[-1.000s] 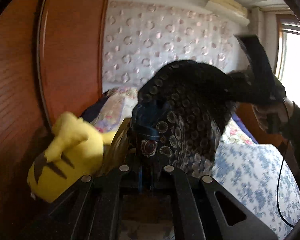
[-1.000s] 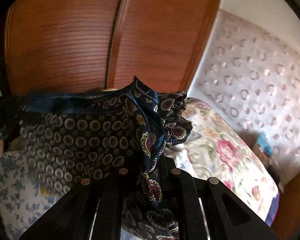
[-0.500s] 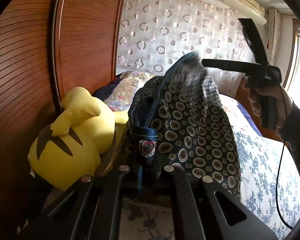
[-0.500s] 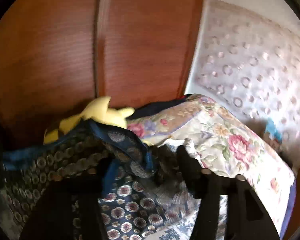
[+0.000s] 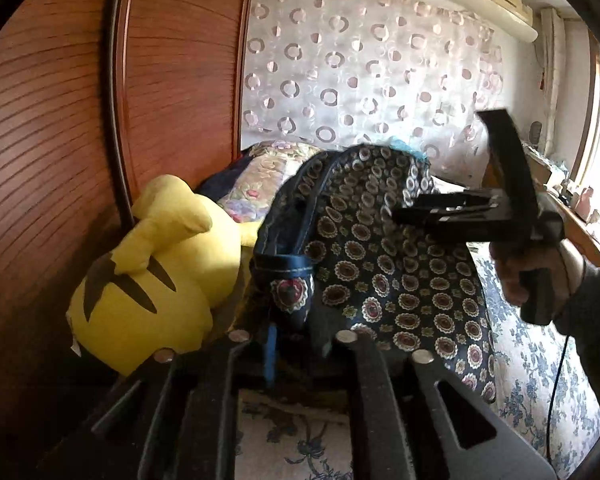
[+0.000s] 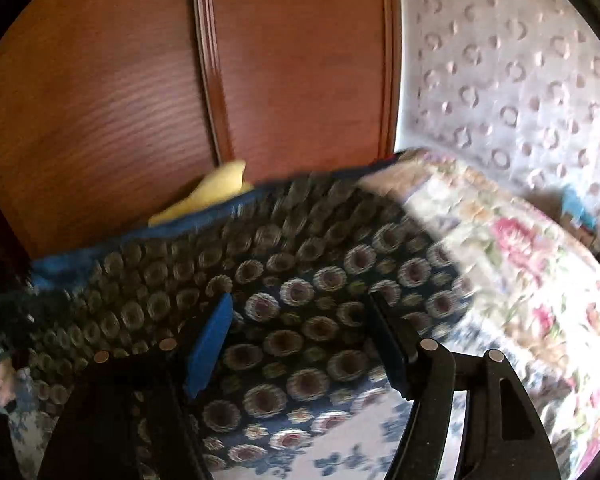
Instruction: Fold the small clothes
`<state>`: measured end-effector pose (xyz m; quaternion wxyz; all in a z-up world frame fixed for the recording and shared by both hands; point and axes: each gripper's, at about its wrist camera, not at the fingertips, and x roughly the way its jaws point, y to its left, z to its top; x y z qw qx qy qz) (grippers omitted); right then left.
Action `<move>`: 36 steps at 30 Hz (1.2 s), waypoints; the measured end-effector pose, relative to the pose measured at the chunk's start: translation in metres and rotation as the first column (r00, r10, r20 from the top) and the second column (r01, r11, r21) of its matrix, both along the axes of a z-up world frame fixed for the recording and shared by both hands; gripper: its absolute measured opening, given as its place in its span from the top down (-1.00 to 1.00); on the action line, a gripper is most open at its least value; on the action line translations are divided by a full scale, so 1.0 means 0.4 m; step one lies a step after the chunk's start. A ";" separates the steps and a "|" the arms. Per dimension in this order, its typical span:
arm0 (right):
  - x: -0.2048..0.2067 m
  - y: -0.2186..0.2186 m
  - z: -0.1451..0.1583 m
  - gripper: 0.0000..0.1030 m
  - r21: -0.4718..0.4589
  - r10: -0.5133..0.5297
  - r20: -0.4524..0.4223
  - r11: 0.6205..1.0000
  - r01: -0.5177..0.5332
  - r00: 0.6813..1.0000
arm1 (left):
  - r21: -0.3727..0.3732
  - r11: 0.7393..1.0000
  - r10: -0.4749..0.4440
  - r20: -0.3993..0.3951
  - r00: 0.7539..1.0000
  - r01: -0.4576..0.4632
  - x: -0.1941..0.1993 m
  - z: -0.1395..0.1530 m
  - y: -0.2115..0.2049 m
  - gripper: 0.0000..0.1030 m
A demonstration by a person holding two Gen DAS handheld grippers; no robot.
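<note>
— Garment position? The dark patterned garment (image 5: 384, 264) drapes over the bed (image 5: 540, 368), just beside the yellow plush toy (image 5: 152, 276) by the wooden panel (image 5: 52, 128).

— And the left hand-held gripper (image 5: 300, 340)?

— Its jaws are opening, the blue-trimmed hem bunched between them.

— The right hand-held gripper (image 6: 300, 332)?

— Jaws well apart and opening, pads clear of the cloth below. A person's hand (image 5: 536, 268) holds its grip.

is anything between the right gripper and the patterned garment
Nothing visible. The right gripper, jaws opening, hangs directly over the dark patterned garment with only air between. The left gripper, also opening, has the garment's hem between its fingers.
</note>
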<state>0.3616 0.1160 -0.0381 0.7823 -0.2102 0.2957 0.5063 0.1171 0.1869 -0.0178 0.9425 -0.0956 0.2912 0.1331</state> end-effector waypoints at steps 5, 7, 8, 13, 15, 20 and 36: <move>0.021 0.005 -0.005 -0.36 0.032 -0.048 -0.005 0.998 0.048 0.999 | 0.026 1.000 -0.018 0.037 0.999 0.017 -0.029 0.029 -0.004 -0.62; -0.008 0.009 -0.005 -0.36 0.035 -0.060 0.010 0.998 0.059 0.998 | 0.038 0.999 -0.023 0.066 0.998 0.020 -0.046 0.043 -0.012 -0.72; -0.023 0.006 -0.004 -0.36 0.039 -0.065 0.017 0.997 0.064 0.998 | 0.047 0.999 -0.027 0.069 0.997 0.023 -0.052 0.050 -0.018 -0.72; -0.155 -0.077 0.034 -0.36 0.081 -0.106 0.030 0.991 0.103 0.994 | 0.078 0.996 -0.044 0.071 0.996 0.038 -0.068 0.065 -0.050 -0.73; -0.195 -0.120 0.046 -0.36 0.097 -0.123 0.034 0.988 0.119 0.992 | 0.088 0.995 -0.054 0.067 0.996 0.048 -0.075 0.068 -0.064 -0.73; -0.289 -0.252 0.082 -0.38 0.126 -0.178 0.055 0.977 0.170 0.982 | 0.114 0.990 -0.086 0.055 0.995 0.079 -0.088 0.066 -0.113 -0.73; -0.601 -0.583 0.114 -0.63 0.197 -0.393 0.075 0.907 0.372 0.917 | 0.108 0.954 -0.283 0.029 0.959 0.279 -0.124 0.037 -0.337 -0.73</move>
